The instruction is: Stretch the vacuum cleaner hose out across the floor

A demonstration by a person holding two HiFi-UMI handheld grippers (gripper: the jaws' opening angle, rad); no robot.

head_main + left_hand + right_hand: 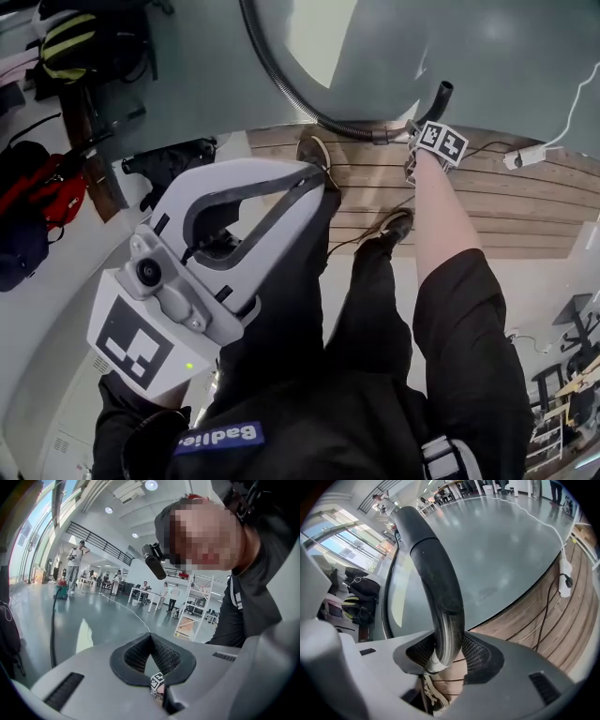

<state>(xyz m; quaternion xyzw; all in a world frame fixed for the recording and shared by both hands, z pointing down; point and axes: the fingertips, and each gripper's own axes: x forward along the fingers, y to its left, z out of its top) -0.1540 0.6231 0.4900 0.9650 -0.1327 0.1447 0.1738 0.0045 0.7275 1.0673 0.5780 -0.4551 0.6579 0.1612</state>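
Right tongs (443,651) grip the hose (291,94) by its end, left tongs (151,637) are shut empty, and it lies curved across the floor (206,56), so not fully stretched imo.

Bright ceiling lamps (151,484) glare off the glossy floor (506,550); edges bend fisheye-like.

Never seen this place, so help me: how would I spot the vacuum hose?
Find where the shiny grey floor meets the wooden boards. The hose curves toward that edge: black, ribbed, far thicker than the thin white cable nearby.
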